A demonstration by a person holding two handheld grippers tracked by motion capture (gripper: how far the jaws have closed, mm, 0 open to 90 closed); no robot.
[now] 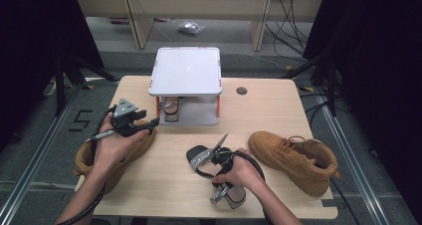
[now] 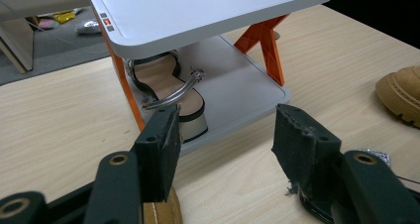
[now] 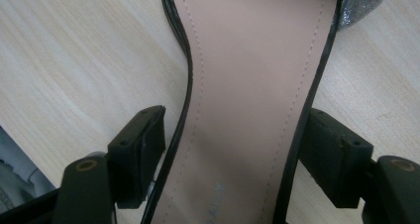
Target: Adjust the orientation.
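A heeled sandal [image 1: 234,195] with a glittery strap lies at the front middle of the table, and its tan insole [image 3: 247,45] runs up the right gripper view. My right gripper [image 1: 205,161] [image 3: 233,135] straddles the sandal's narrow waist, one jaw on each side. Its jaws stand wide, with a sliver of table showing beside the left pad [image 3: 148,144]. My left gripper [image 1: 149,125] [image 2: 225,140] hovers over a tan boot [image 1: 130,150] at the table's left. It is open, holds nothing and points at the shelf. A matching sandal [image 1: 171,109] [image 2: 168,85] sits on the shelf's lower tier.
A white two-tier shelf [image 1: 185,70] [image 2: 208,11] with orange legs [image 2: 265,40] stands at the back middle of the table. A second tan boot [image 1: 293,158] [image 2: 401,92] lies at the right. Bare tabletop [image 1: 169,185] separates the shoes.
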